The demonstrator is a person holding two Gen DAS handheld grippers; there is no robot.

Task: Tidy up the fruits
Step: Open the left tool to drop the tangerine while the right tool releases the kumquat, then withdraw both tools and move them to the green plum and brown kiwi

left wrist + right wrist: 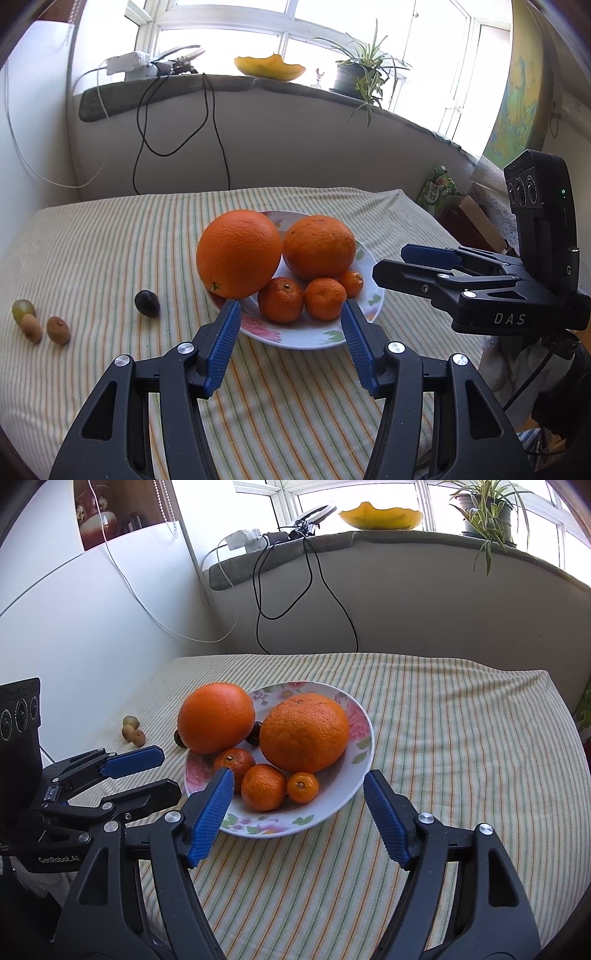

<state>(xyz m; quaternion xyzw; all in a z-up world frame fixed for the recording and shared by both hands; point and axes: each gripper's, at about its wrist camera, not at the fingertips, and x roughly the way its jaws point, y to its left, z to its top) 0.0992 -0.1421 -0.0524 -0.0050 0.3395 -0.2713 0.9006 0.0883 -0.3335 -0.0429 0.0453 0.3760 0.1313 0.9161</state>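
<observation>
Plate (364, 325) of oranges and mandarins mid-bench, straight ahead of both tools. Loose plum (147, 302), grape (22, 309), two small brown fruits (58, 330) toward bench's left edge; left hand-held gripper (290, 321) nearer them. It hovers level, jaws spread, empty. Right hand-held gripper (299, 797) likewise spread, empty, at plate's near rim.

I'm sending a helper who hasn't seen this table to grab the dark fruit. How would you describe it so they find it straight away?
Start at the flowered plate of oranges on the striped tablecloth. Just off its left rim, alone on the cloth, sits the dark plum. It is round and nearly black, unlike the pale green grape and two brown kiwi berries farther left.
</observation>
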